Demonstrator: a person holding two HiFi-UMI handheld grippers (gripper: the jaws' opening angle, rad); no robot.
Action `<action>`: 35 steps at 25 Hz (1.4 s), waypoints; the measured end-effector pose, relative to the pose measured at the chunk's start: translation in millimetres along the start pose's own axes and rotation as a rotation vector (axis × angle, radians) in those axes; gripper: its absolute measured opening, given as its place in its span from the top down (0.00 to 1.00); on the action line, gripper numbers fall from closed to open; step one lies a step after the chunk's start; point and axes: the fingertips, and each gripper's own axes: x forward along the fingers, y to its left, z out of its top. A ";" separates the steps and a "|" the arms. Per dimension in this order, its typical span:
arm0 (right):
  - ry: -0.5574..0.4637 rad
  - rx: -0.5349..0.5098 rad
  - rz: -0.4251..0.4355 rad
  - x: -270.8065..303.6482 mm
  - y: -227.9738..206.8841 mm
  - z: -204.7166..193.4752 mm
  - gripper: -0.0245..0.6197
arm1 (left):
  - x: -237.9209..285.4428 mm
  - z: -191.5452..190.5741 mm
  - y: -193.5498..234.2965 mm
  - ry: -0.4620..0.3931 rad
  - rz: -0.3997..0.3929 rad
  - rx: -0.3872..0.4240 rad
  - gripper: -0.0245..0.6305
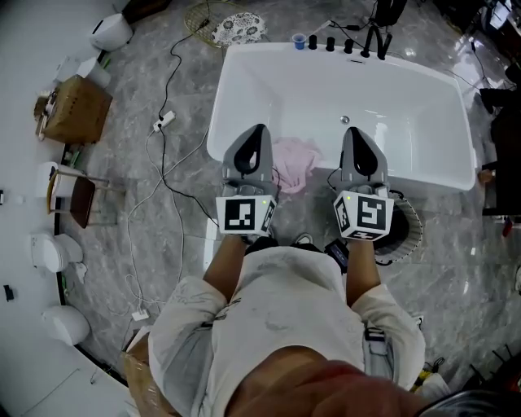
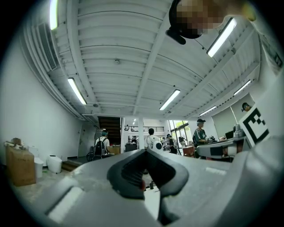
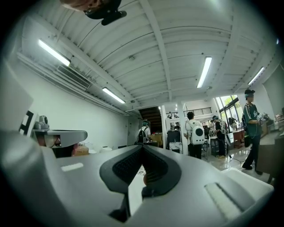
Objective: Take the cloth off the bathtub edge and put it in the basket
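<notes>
**While both grippers wait shut, the pink cloth lies between them**

As the person stands at the near edge of the big white bathtub (image 1: 423, 175), the grey left gripper (image 1: 259, 130) and the grey right gripper (image 1: 352, 130) point forward over its rim, side by side. The soft, crumpled pink cloth (image 1: 295, 161) sits in the gap between them. It is to the right of the left gripper and to the left of the right gripper.

The cloth is bunched up, so it has no clear long side. It drapes across the rim, part in the tub and part hanging toward the person. It lies just beside the left gripper and a little further from the right one, so the left looks like the nearer one to grab it.

Both gripper views show the jaws closed tip to tip, left (image 2: 144, 150) and right (image 3: 143, 146), with nothing held. Whichever gripper goes for the cloth would need to open first.

The dark round basket (image 1: 407, 232) stands on the floor under and just to the right of the right gripper, so the cloth would have to go that way.

Counting: one cloth, one bathtub, two grippers, one dark basket. One more thin wire basket (image 1: 199, 18) sits far ahead of the left gripper, past the tub.
</notes>
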 end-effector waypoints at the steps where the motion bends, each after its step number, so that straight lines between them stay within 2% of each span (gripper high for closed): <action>1: 0.005 0.006 0.002 -1.6 -3.7 -2.4 0.96 | 0.4 -0.9 -3.5 0.003 0.003 0.005 0.96; 7: 0.035 0.035 0.013 -5.8 -15.5 -13.0 0.96 | 2.7 -1.7 -19.3 0.016 0.001 0.032 0.96; 12: 0.069 -0.064 0.002 4.3 -14.9 -27.0 0.96 | 11.7 -11.8 -18.6 0.019 0.002 0.025 0.96; 16: 0.080 -0.050 0.004 18.6 -12.3 -32.3 0.96 | 24.6 -19.2 -10.2 0.020 -0.007 -0.008 0.96; 23: 0.110 -0.077 -0.013 71.7 -6.9 -41.2 0.96 | 65.3 -30.0 32.5 -0.003 -0.020 -0.032 0.96; 35: 0.138 -0.118 -0.022 206.8 35.4 -47.5 0.96 | 143.4 -50.2 142.9 -0.002 -0.036 -0.104 0.96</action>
